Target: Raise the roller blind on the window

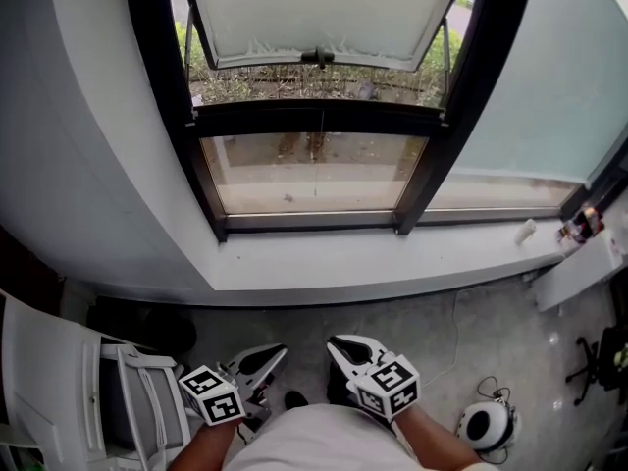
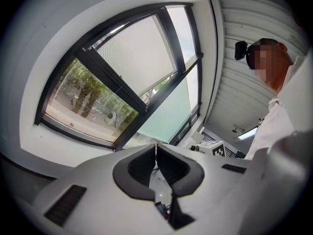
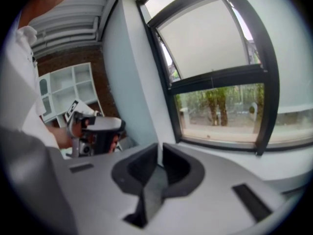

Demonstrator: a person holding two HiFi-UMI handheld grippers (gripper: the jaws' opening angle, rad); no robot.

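Note:
The white roller blind (image 1: pixel 324 13) covers the upper part of the black-framed window (image 1: pixel 201 180). Its bottom bar carries a small dark handle (image 1: pixel 317 57), and a thin cord (image 1: pixel 316 165) hangs below it. Both grippers are low, close to my body and well short of the window. My left gripper (image 1: pixel 280 353) is shut with nothing in it, and my right gripper (image 1: pixel 339 343) is shut and empty too. In the left gripper view the blind (image 2: pixel 139 58) is far ahead of the closed jaws of the left gripper (image 2: pixel 156 146). The right gripper view shows the blind (image 3: pixel 205 38) beyond the right gripper (image 3: pixel 160 148).
A wide white sill (image 1: pixel 373 258) runs under the window, with small items (image 1: pixel 579 226) at its right end. A frosted pane (image 1: pixel 549 96) is to the right. A white shelf unit (image 1: pixel 59 381) stands at my left. A round white device (image 1: pixel 486 425) with a cable lies on the floor.

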